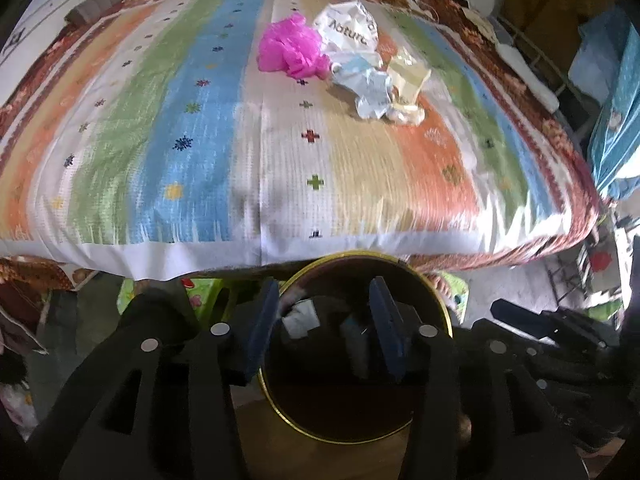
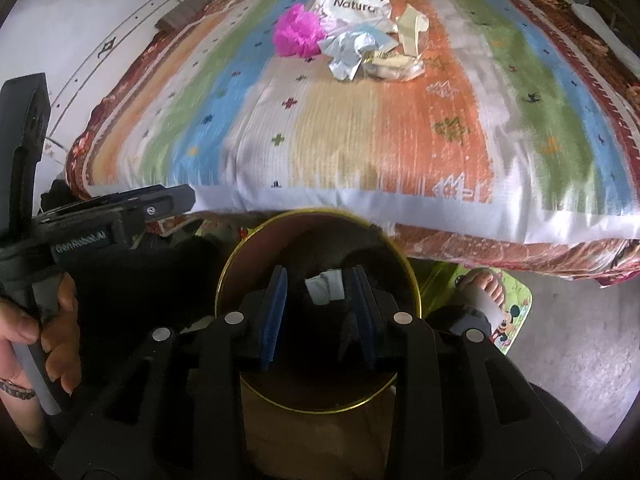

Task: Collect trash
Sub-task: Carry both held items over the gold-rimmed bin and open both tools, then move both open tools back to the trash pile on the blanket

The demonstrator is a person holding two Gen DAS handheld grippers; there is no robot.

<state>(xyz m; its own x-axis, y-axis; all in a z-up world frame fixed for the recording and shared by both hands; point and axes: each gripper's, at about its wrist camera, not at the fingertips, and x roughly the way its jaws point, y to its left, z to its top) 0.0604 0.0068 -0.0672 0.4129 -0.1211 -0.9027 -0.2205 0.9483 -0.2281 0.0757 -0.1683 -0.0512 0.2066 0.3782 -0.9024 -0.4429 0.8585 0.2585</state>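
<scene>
Since both grippers, left (image 1: pixel 324 324) & right (image 2: pixel 320 316), hover jaws apart w/ nothing held over the bin (image 2: pixel 414 280), trash pile (image 1: pixel 352 60) on bed (image 1: pixel 200 140) prob goes next.

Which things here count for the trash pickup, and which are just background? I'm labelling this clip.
Job: pink crumpled plastic, white "Natural" wrapper, silver foil wrapper, cream wrapper, gold-rimmed bin.

Just lying about: striped bedspread, cartoon floor mat.
</scene>
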